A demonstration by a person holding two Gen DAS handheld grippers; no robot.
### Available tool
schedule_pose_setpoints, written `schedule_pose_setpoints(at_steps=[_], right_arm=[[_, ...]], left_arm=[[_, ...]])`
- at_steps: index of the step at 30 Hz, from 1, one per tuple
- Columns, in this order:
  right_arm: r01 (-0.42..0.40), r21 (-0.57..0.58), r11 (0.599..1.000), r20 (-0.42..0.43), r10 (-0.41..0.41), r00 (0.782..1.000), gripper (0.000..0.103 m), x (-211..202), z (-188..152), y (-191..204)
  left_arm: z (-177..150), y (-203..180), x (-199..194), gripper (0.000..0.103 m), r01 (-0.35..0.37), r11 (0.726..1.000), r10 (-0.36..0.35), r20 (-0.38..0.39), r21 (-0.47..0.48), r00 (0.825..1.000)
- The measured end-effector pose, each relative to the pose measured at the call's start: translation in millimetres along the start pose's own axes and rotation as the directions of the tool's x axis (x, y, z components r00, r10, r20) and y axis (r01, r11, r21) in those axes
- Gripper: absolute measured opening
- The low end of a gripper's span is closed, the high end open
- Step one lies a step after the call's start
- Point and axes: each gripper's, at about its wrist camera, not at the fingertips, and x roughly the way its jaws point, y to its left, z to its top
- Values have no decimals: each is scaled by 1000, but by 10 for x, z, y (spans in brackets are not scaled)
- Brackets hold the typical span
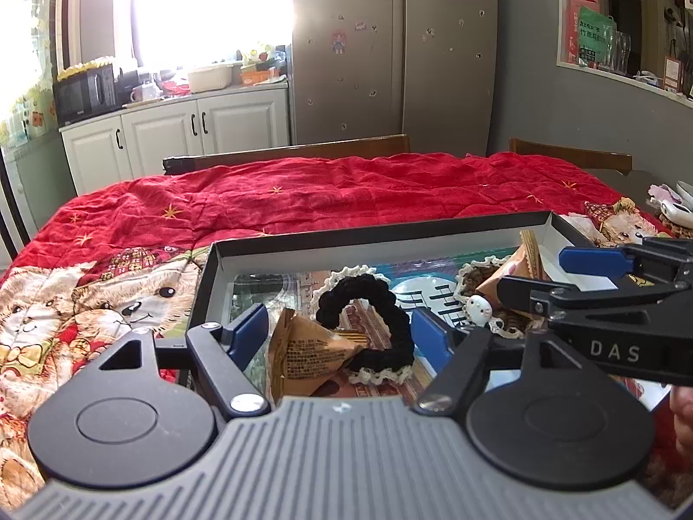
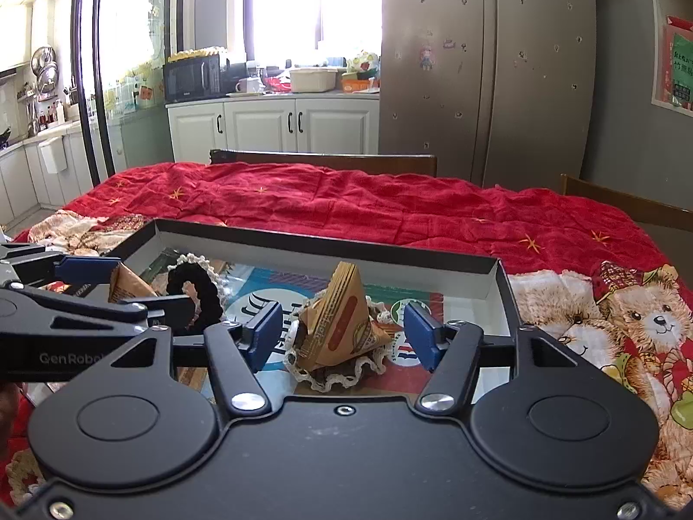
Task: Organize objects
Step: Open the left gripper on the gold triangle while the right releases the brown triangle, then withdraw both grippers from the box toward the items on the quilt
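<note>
A shallow black box [image 1: 368,234] lies on the red quilt and holds the small objects. My left gripper [image 1: 338,333] is open over its left part. A brown pyramid snack packet [image 1: 312,351] and a black scrunchie [image 1: 368,316] with cream lace lie between its blue pads, untouched. My right gripper [image 2: 342,333] is open over the box's [image 2: 329,242] right part. A second pyramid packet [image 2: 342,316] stands between its pads on a brown lace scrunchie [image 2: 342,375], with a gap on each side. Each gripper shows at the edge of the other's view.
The red quilt [image 1: 303,190] with teddy bear prints covers the table. Two wooden chair backs [image 2: 329,160] stand at the far edge. A few pale objects [image 1: 675,208] lie off the quilt at the far right. Cabinets and a fridge are behind.
</note>
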Motion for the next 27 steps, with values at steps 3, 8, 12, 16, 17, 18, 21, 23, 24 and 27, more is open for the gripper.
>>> schedule_pose_setpoints(at_steps=[3, 8, 12, 16, 17, 18, 21, 23, 24, 27], right_arm=[[-4, 8, 1000, 9, 4, 1000, 65, -49, 15, -10], [-10, 26, 1000, 30, 9, 1000, 72, -147, 35, -29], [-15, 31, 999, 43, 13, 999, 77, -223, 46, -34], [-17, 33, 999, 49, 15, 999, 78, -288, 51, -34], [-16, 34, 999, 51, 15, 999, 78, -306, 51, -34], [-16, 34, 999, 53, 14, 999, 78, -318, 50, -29], [-15, 37, 999, 60, 12, 998, 79, -374, 59, -30], [-15, 38, 999, 65, 12, 998, 79, -414, 73, -32], [-14, 39, 999, 68, 12, 998, 79, -438, 77, -37], [-16, 41, 999, 75, 13, 997, 79, -502, 84, -38]], left_arm=[[10, -3, -41, 84, -2, 1000, 2, 8, -1, 1000], [20, 21, -126, 86, -8, 1000, 8, 22, -12, 1000], [28, 23, -197, 86, -11, 1000, 12, 31, -15, 999], [33, 26, -251, 87, -13, 1000, 13, 36, -17, 999], [33, 23, -272, 87, -13, 1000, 13, 38, -16, 999], [32, 21, -288, 88, -14, 1000, 15, 40, -15, 999], [37, 15, -342, 88, -18, 1000, 18, 45, -15, 999], [40, 22, -387, 88, -19, 1000, 20, 49, -19, 999], [41, 24, -407, 88, -19, 1000, 20, 51, -21, 999], [46, 28, -472, 88, -20, 1000, 21, 55, -23, 998]])
